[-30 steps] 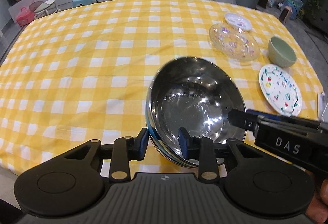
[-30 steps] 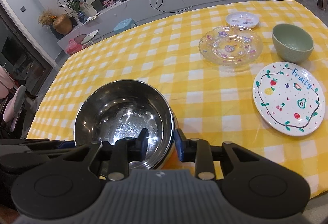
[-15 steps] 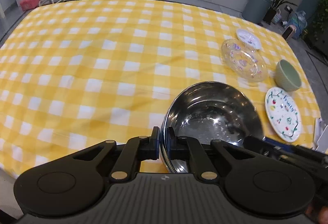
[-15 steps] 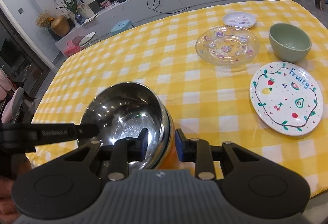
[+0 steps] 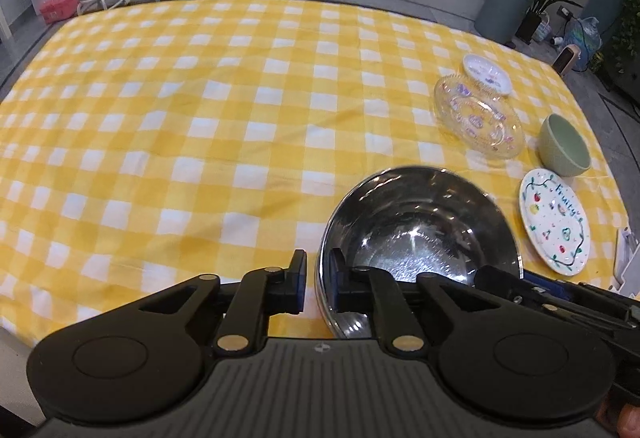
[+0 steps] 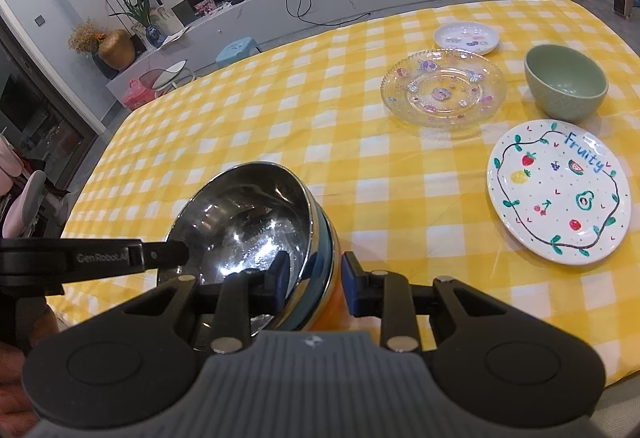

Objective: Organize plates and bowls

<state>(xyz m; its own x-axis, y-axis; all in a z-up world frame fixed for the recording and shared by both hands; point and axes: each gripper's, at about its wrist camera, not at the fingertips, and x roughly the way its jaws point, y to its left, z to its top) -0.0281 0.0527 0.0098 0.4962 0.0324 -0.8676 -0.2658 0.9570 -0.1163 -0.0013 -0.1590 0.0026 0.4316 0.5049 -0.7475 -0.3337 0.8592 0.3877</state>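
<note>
Steel bowl (image 5: 416, 238) at near edge of bench (image 5: 200, 125), tilted. Left tool (image 5: 318, 280) narrow, straddling near rim; contact unclear. Right tool (image 6: 312, 280) half-open astride opposite rim, no clamp. Advise: close both squarely, lift level, avoid slip on polished wall.

Near wall of steel bowl (image 5: 420, 234) is hidden behind my left tool (image 5: 319, 280) body, so I can't tell if the pads touch its rim. Right tool (image 6: 313, 280) straddles the rim; the bowl's base is hidden and any contact is unclear. White object (image 5: 626, 258) at the bench (image 5: 200, 117) edge is cut off by the frame. Small plate (image 6: 466, 36) print too small to read.
</note>
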